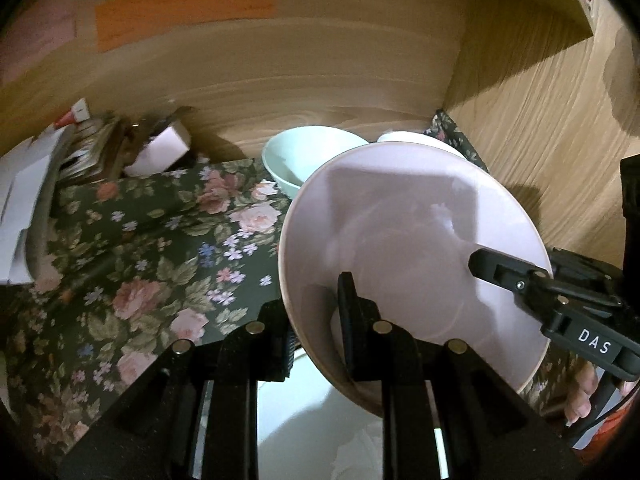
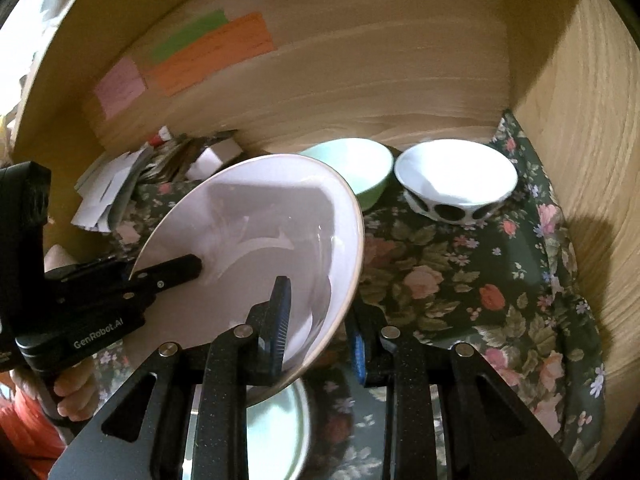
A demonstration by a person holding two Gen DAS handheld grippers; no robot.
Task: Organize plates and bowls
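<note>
Scene: Two hand-held tongs lift a pale pink plate (image 1: 412,248) above a table spread with a floral cloth (image 1: 152,264), inside a wood-panelled alcove.

Left tongs (image 1: 320,320): closed on the plate's near rim, one finger inside the dish, the other beneath it.

Right tongs (image 2: 316,320): likewise clamped across the rim from the opposite side, one pad on the plate's face, one under its edge.

Plate: off the table and tilted, shared evenly between both hands; neither is the nearer.

Key relation: a mint green bowl (image 2: 356,168) and a white bowl with dark oval cutouts (image 2: 456,176) stand side by side at the back wall, just beyond the plate's far rim; a paler plate (image 2: 276,428) lies on the cloth directly under the lifted one, likely the stack it belongs to.

Judgement: setting down calls for levelling the plate over that lower plate, short of the bowls.

Hidden: the lower plate is mostly covered by the tongs and the pink plate. In the left view the white bowl shows only as a sliver. Papers and boxes (image 1: 60,160) at back left are blurred. Coloured notes (image 2: 200,52) on the wall are unreadable.
</note>
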